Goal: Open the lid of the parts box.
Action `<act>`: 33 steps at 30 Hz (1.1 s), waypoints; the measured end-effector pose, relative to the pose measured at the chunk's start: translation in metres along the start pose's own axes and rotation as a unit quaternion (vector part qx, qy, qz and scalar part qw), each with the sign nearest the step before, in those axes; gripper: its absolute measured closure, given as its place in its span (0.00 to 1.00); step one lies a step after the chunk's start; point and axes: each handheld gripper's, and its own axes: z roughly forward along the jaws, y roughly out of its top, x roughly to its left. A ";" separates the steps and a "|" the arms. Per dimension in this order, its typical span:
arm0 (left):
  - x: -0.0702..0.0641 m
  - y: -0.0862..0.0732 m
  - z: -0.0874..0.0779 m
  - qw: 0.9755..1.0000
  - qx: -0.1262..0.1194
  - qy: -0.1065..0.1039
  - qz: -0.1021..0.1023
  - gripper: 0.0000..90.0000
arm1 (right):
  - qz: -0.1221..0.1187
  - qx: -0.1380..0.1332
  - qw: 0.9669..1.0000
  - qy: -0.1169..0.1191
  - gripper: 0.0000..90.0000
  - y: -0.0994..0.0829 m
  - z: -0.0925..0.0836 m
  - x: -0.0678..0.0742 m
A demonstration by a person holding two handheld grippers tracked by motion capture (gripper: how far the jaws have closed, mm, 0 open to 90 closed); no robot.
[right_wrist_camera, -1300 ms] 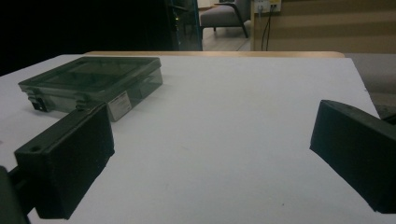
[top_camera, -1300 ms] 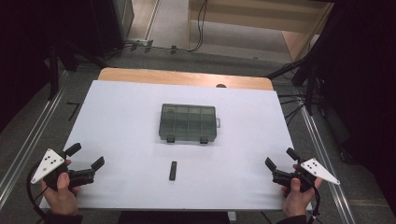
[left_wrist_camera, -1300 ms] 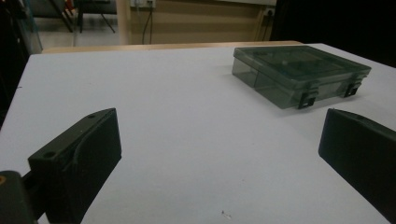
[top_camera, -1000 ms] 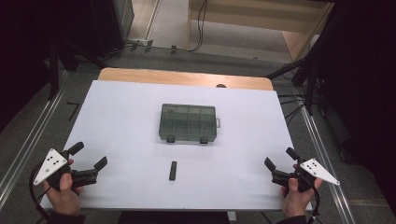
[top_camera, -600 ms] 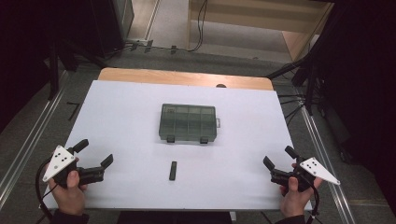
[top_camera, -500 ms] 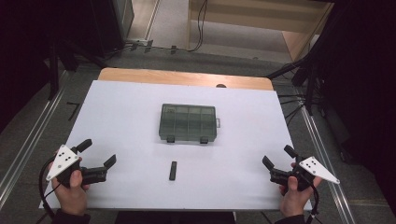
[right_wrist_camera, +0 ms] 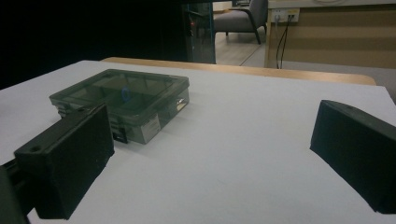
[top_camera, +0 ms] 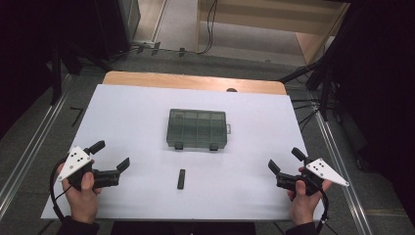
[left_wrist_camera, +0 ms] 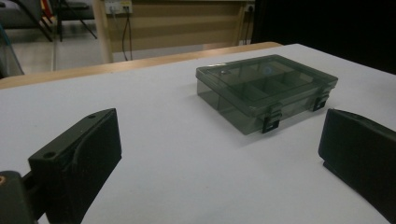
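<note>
Both grippers, left and right, hover spread and empty, so each should close in squarely on the closed smoky translucent plastic compartment box, avoiding the small black stick.

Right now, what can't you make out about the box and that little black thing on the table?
- Compartment box: the tinted lid obscures any contents in all views.
- Small black object: too small in the high view to identify.
- Box's near corner: behind the right gripper jaw in its view.

Lab, white table (floor cables)
</note>
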 end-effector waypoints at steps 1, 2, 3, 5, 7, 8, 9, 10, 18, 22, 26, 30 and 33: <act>-0.001 0.003 0.002 1.000 0.000 -0.003 0.003 0.00 | 0.001 0.001 1.000 0.002 0.00 0.001 0.001 0.001; -0.001 0.005 0.003 1.000 0.000 -0.007 0.003 0.00 | 0.001 0.001 1.000 0.004 0.00 0.003 0.002 0.001; -0.001 0.006 0.004 1.000 -0.002 -0.007 0.001 0.00 | -0.001 0.003 1.000 0.004 0.00 0.005 0.003 0.001; 0.000 0.010 0.005 1.000 -0.005 -0.011 -0.002 0.00 | 0.001 0.004 1.000 0.005 0.00 0.008 0.007 0.002; 0.000 0.012 0.007 1.000 -0.007 -0.012 -0.002 0.00 | 0.002 0.007 1.000 0.004 0.00 0.009 0.009 0.002; 0.000 0.015 0.010 1.000 -0.007 -0.014 -0.003 0.00 | 0.000 0.011 1.000 0.001 0.00 0.011 0.013 0.004; -0.001 0.017 0.012 1.000 -0.008 -0.015 -0.003 0.00 | 0.002 0.011 1.000 0.003 0.00 0.013 0.015 0.005; -0.001 0.019 0.014 1.000 -0.008 -0.015 -0.002 0.00 | -0.001 0.012 1.000 0.003 0.00 0.014 0.017 0.005; -0.008 0.031 0.028 1.000 -0.008 -0.028 -0.001 0.00 | -0.002 0.011 1.000 0.009 0.00 0.023 0.026 0.012; -0.010 0.038 0.037 1.000 -0.008 -0.030 0.002 0.00 | -0.002 0.005 1.000 0.015 0.00 0.031 0.034 0.017; -0.007 0.043 0.043 0.999 -0.014 -0.033 -0.011 0.00 | -0.006 0.005 1.000 0.023 0.00 0.038 0.042 0.021; -0.005 0.047 0.049 0.999 -0.018 -0.032 -0.019 0.00 | -0.012 0.011 0.999 0.036 0.00 0.043 0.050 0.024; -0.005 0.050 0.055 0.999 -0.021 -0.034 -0.021 0.00 | -0.011 0.011 0.999 0.043 0.00 0.046 0.055 0.025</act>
